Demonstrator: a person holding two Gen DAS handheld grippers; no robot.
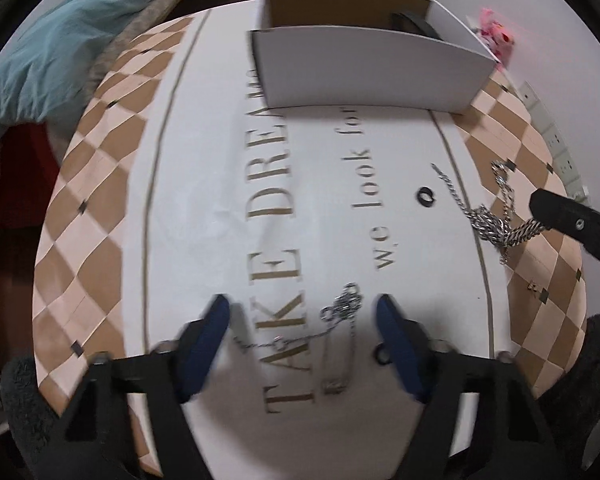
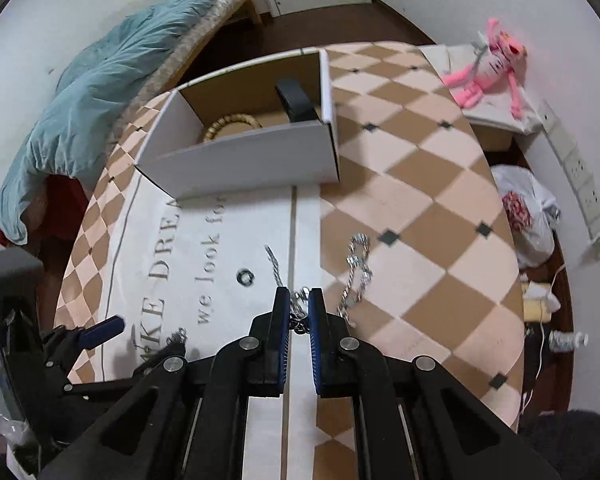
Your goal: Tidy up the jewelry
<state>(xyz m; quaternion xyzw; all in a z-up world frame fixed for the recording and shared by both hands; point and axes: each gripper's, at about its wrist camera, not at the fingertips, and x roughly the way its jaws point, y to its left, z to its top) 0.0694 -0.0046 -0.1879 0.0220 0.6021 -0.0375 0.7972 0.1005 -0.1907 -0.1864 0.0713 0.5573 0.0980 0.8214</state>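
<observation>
A round tabletop [image 2: 420,184] wears a checkered cover with a white printed cloth down its middle. At the far side stands an open white box [image 2: 256,152], already holding a woven bangle [image 2: 230,124] and a dark item.

The right tool [image 2: 299,312] has its blue pads nearly together, pinching a thick silver chain [image 1: 496,220] whose loose ends trail onto the cloth — a grip that looks partial.

The left tool [image 1: 302,312] is spread wide above a thin silver necklace [image 1: 340,312], touching nothing. A small dark ring [image 1: 425,199] lies between the two chains.

To do this step well, lifting the thick chain slowly and high enough for the dangling ends to clear the box wall seems wise — snagging is the likely risk.
</observation>
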